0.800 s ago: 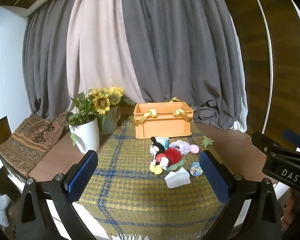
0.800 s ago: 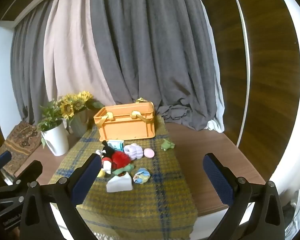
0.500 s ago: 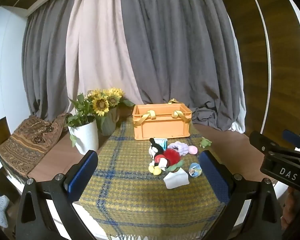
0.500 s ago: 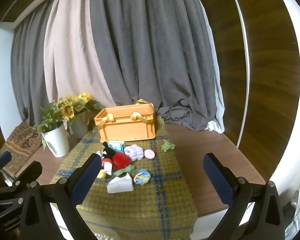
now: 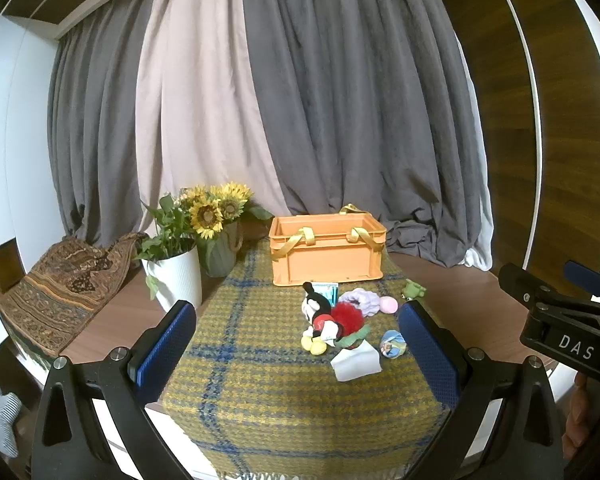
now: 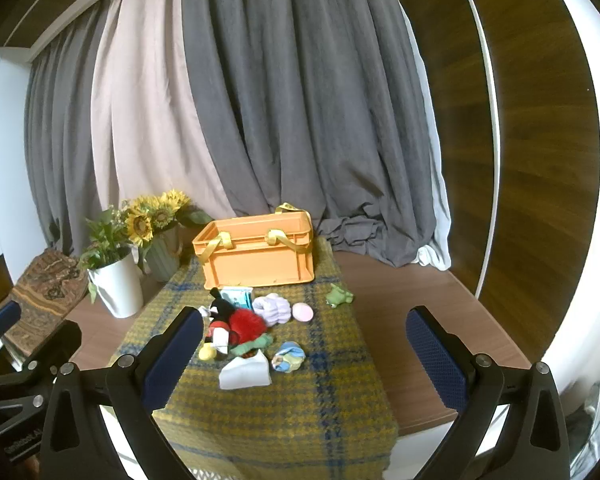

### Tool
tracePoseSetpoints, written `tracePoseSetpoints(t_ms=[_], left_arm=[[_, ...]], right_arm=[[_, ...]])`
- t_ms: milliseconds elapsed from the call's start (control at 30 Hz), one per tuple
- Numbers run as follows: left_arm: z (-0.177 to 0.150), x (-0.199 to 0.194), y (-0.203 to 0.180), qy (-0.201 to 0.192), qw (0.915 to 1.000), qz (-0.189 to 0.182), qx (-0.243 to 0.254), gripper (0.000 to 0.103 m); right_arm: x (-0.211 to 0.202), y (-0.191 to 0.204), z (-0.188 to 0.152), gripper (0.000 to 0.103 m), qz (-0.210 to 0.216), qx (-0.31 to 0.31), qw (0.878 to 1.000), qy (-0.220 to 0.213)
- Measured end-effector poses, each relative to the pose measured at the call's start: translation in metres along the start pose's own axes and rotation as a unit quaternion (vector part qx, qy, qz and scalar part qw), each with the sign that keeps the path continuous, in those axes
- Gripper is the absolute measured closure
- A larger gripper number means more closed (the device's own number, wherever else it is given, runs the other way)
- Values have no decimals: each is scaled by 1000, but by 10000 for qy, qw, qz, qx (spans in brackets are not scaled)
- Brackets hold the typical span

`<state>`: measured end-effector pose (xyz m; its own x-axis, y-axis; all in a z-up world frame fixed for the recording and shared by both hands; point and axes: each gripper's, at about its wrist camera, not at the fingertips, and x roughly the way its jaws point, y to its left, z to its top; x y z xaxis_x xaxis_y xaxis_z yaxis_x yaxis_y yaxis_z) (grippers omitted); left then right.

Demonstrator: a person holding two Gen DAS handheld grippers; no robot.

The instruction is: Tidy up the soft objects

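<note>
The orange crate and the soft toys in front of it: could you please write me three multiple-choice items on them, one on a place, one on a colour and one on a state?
1. Where does the small green frog toy lie?
A. inside the orange crate
B. on the plaid cloth, right of the other toys
C. beside the white pot

2. What colour are the straps on the orange crate?
A. yellow
B. blue
C. black

3. How does the left hand-held gripper stand?
A. shut on the mouse plush
B. shut on nothing
C. open, holding nothing

Answers:
1 B: the frog sits alone near the right edge of the plaid cloth.
2 A: yellow loops hang over the crate's front rim.
3 C: its blue pads stand wide apart, with the mouse plush lying farther off on the cloth.
</note>
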<state>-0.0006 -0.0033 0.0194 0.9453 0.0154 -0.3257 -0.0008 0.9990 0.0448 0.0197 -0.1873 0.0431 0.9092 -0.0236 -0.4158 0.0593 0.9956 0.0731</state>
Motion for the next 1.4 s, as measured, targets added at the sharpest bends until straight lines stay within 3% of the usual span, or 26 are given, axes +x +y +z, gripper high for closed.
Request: tracePoseSetpoints(t_ms=[1400], left_arm=[[-7,1,-3,-5,10000,-43,9,0]], right_arm=[[-2,-5,0,0,-24,18,10000,-28]])
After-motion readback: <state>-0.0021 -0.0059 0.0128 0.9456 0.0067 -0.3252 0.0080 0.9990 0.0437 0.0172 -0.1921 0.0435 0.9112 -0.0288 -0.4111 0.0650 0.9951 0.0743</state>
